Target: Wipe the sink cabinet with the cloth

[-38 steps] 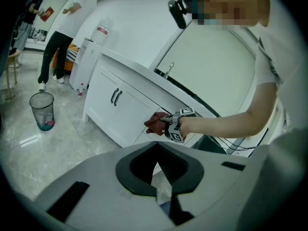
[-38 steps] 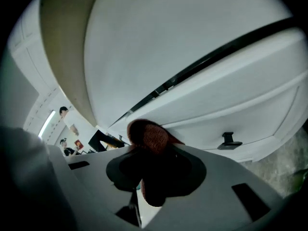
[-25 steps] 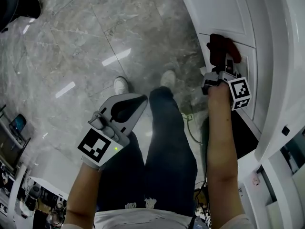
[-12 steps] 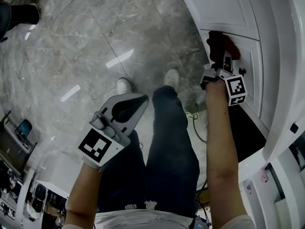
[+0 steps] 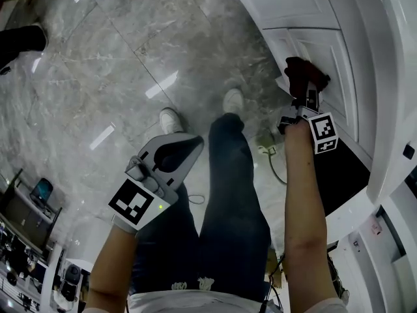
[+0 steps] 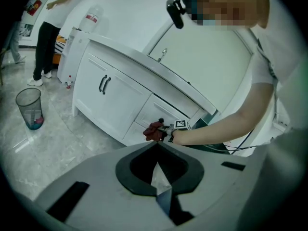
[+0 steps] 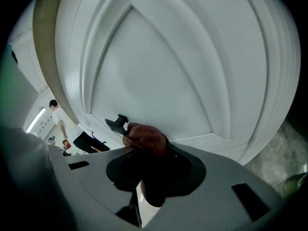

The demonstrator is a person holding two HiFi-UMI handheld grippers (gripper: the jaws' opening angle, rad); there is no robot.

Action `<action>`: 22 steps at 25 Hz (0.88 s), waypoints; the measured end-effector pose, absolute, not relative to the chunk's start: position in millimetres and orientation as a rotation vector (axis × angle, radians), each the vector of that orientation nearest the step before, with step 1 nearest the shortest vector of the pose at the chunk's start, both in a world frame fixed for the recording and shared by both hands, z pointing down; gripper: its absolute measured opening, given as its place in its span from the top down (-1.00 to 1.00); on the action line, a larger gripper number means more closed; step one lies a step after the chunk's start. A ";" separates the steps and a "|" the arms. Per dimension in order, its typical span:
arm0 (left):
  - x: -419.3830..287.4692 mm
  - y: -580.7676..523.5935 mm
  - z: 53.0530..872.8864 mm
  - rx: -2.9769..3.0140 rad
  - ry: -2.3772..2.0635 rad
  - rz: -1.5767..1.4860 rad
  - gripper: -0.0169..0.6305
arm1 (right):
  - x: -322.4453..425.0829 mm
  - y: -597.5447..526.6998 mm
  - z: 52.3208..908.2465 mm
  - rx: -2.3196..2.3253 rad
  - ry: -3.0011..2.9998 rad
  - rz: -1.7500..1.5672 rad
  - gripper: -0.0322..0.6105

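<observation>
Shifted slightly along the cabinet door [image 5: 329, 47], the right gripper [image 5: 306, 95] pins its clamped red cloth [image 5: 301, 70] against the panel (left gripper [image 5: 193, 142] closed, empty).

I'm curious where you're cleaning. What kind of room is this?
Probably a bathroom or washroom area: a long white sink cabinet with a tap on top, a shiny stone-tile floor, and a bin nearby.

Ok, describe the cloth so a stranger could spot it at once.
Find the white sink cabinet along the right of the head view. On its panelled door, the right gripper holds a crumpled cloth beside a black handle. It is the only dark red thing against the white.
</observation>
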State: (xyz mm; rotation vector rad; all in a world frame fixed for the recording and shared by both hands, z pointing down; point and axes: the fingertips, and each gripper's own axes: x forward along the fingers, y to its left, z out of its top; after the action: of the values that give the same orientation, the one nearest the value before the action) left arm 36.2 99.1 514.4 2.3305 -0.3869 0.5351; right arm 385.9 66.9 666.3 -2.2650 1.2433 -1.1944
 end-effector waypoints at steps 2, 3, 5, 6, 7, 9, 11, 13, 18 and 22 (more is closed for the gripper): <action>36.5 101.2 514.8 2.327 -0.366 0.543 0.92 | 392.8 81.6 666.6 -2.288 1.202 -1.193 0.62; 36.6 101.5 514.8 2.328 -0.355 0.547 0.92 | 396.9 90.0 666.8 -2.301 1.170 -1.187 0.62; 37.1 102.8 515.3 2.333 -0.331 0.557 0.92 | 405.6 109.8 666.7 -2.331 1.103 -1.169 0.62; 37.3 103.6 515.5 2.336 -0.319 0.561 0.92 | 409.5 119.4 666.2 -2.345 1.083 -1.163 0.62; 37.5 104.4 515.7 2.339 -0.306 0.564 0.92 | 412.4 127.0 665.3 -2.358 1.081 -1.160 0.62; 38.0 105.5 515.9 2.345 -0.284 0.568 0.92 | 415.1 135.0 662.4 -2.378 1.113 -1.163 0.62; 38.5 106.8 516.7 2.353 -0.261 0.569 0.92 | 415.6 138.9 659.4 -2.388 1.126 -1.165 0.62; 39.4 109.2 517.9 2.358 -0.238 0.573 0.92 | 416.0 143.9 655.7 -2.399 1.109 -1.150 0.62; 41.9 113.5 514.9 2.376 -0.184 0.571 0.92 | 423.0 165.9 633.9 -2.424 1.031 -1.070 0.62; 39.6 116.0 513.0 2.383 -0.154 0.575 0.92 | 428.6 181.6 612.5 -2.429 1.013 -1.019 0.62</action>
State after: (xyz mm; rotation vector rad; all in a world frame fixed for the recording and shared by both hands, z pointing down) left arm 39.6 116.0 513.0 2.3830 -0.1540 0.5753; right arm 428.6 181.6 612.5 -2.4286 1.0133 -1.0186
